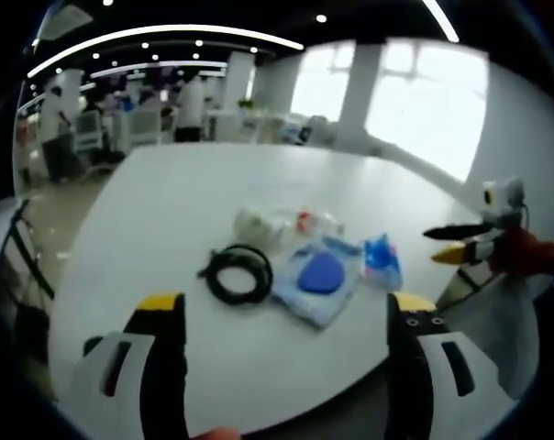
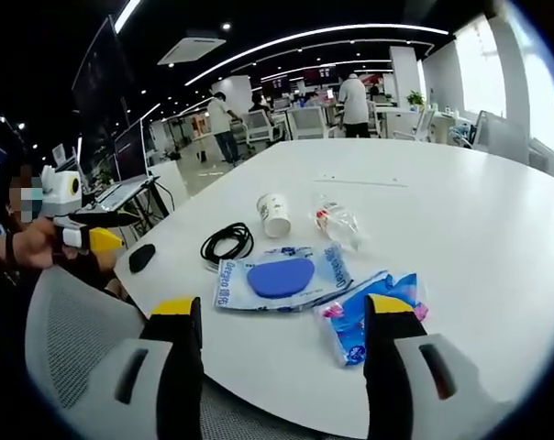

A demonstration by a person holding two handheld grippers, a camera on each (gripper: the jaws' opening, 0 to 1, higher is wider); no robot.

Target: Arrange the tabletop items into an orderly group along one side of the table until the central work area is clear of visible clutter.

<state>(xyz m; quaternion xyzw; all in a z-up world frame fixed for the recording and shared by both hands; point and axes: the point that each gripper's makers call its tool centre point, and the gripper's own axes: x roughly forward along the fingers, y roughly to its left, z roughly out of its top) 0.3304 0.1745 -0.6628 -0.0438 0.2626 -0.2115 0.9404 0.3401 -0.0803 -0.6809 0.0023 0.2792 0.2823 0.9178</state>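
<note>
Both grippers, left gripper (image 1: pixel 286 321) and right gripper (image 2: pixel 284 325), hover with jaws apart, holding nothing. The clutter lies mid-table: coiled cable (image 2: pixel 227 243), paper cup (image 2: pixel 275 214), probably light and crushable. Grip the cable across its coil.

Ceiling lights (image 2: pixel 295 41): long curved white strips, upper part of the right gripper view; likewise across the top of the left gripper view.
Windows (image 1: pixel 424 101): bright panes, upper right of the left gripper view.
Office chair (image 2: pixel 75 339): grey mesh back, lower left of the right gripper view.
People (image 2: pixel 355 96): standing figures among desks, far background, top centre.
Monitor (image 2: pixel 130 147): dark screen, left, on a side desk.
</note>
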